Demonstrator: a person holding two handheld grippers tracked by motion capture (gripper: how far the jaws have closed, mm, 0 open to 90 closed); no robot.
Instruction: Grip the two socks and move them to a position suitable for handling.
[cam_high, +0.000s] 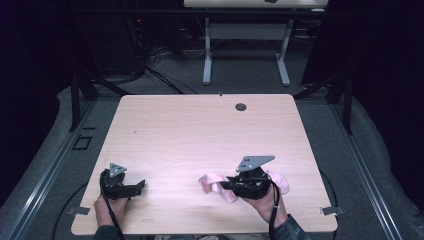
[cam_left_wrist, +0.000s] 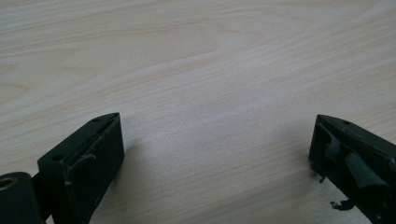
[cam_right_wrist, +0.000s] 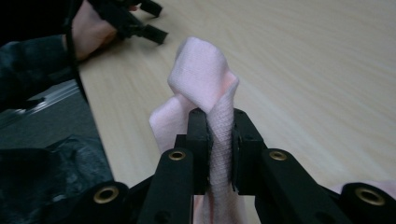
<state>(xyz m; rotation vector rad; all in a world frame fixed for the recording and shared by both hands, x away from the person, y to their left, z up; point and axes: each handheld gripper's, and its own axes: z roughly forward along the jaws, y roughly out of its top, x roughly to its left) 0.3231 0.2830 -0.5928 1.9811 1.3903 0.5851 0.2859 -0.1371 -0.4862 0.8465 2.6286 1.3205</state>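
Observation:
A pale pink cloth (cam_high: 212, 185) lies bunched near the front edge of the wooden table (cam_high: 200, 135), right of centre. My right gripper (cam_high: 225, 184) is shut on it; in the right gripper view a fold of the cloth (cam_right_wrist: 203, 77) is pinched between the two black jaws and stands up past their tips (cam_right_wrist: 219, 122). More of the cloth (cam_high: 279, 181) trails behind the right hand. My left gripper (cam_high: 140, 185) rests at the front left of the table, open, its jaws wide apart over bare wood (cam_left_wrist: 215, 135) with nothing between them.
The table's front edge (cam_high: 200, 232) runs just below both hands. A small round grommet hole (cam_high: 241, 106) sits near the far edge. Beyond the table stand another desk's white legs (cam_high: 207, 55) and dark cables (cam_high: 155, 70) on the floor.

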